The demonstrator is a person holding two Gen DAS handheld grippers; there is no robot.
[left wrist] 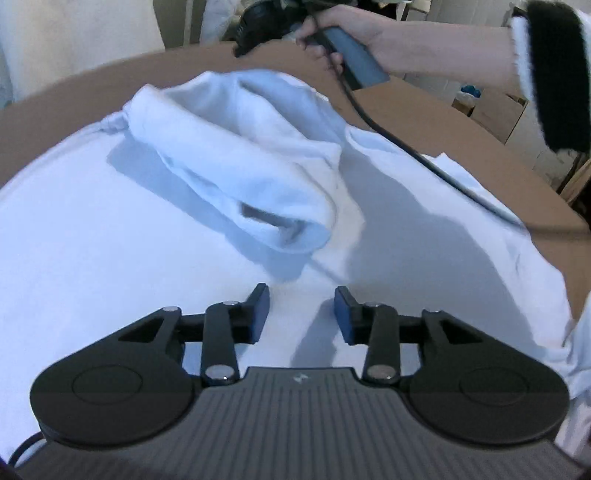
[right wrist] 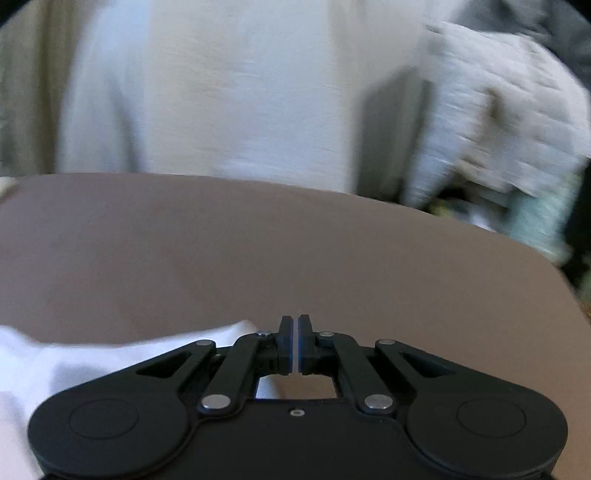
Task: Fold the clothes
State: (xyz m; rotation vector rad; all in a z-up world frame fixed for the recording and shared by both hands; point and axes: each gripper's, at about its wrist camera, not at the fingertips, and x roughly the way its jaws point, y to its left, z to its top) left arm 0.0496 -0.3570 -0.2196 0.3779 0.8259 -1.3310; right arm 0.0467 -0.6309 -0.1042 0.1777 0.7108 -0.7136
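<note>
Surroundings: black cable [left wrist: 417, 153] ran from right hand [left wrist: 332, 31] across far-right part of white cotton garment [left wrist: 110, 240]; cardboard boxes [left wrist: 495, 110] beyond table edge, right.
Obstruction: folded-over white sleeve [left wrist: 236, 162] lay diagonally atop garment, ahead of left gripper [left wrist: 301, 310].
Surface: brown round-edged table [right wrist: 295, 258], matte; bare in right wrist view except a white corner of cloth at lower left.
Room: pale curtain [right wrist: 240, 92] and grey quilted fabric [right wrist: 498, 122] behind table, blurred.
Count: 1 garment, 2 grippers, 1 hand visible.
Garment: spread flat over table, filling most of left wrist view.
Left gripper: fingers wide apart, nothing between; just above cloth.
Right gripper [right wrist: 298, 343]: pads nearly together w/ thin pale sliver between; cannot tell whether cloth.
</note>
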